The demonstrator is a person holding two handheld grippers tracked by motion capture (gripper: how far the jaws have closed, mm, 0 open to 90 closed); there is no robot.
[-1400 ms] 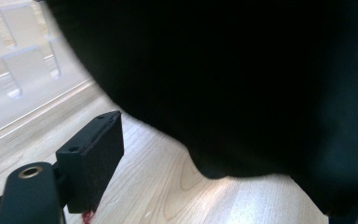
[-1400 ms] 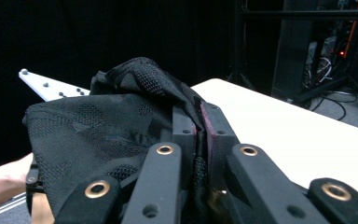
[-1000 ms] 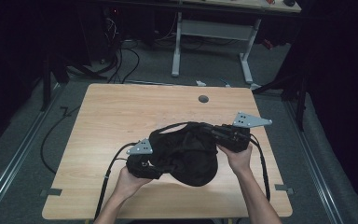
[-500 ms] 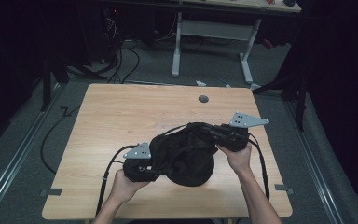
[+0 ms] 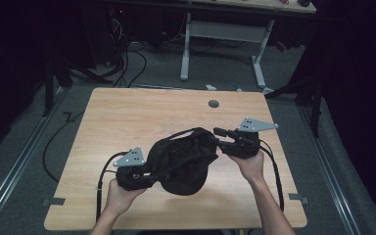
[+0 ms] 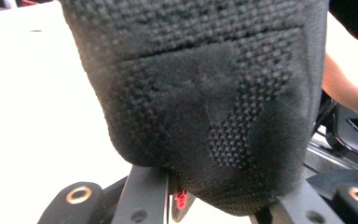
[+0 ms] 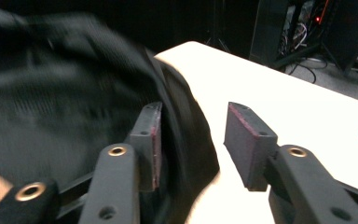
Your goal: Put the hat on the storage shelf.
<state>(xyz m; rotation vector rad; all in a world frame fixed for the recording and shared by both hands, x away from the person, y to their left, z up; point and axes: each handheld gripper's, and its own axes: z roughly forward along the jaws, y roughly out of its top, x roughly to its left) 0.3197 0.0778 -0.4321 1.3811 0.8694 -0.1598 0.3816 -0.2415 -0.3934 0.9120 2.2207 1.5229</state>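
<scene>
A black mesh-knit fabric item (image 5: 181,159), limp and bag-like, lies mid-table on the wooden table (image 5: 127,112) between both hands. My left gripper (image 5: 149,172) is shut on its left edge, its jaws having just closed further; in the left gripper view the fabric (image 6: 205,93) bulges up from between the jaws of the left gripper (image 6: 214,203). My right gripper (image 5: 219,137) sits at the fabric's right edge and its jaws have just been opening. In the right gripper view the right gripper (image 7: 193,135) has an empty gap, and the fabric (image 7: 51,93) lies outside its left pad (image 7: 156,144).
A round cable hole (image 5: 213,104) sits near the table's far edge. Beyond the table stands a white desk frame (image 5: 225,34) with cables on the floor (image 5: 127,58). A black cable (image 5: 100,181) trails from the left gripper over the table's front edge.
The right gripper's jaws have opened and let go of the fabric's right edge. The left hand has drawn the fabric slightly left and up, closing tighter on it.
</scene>
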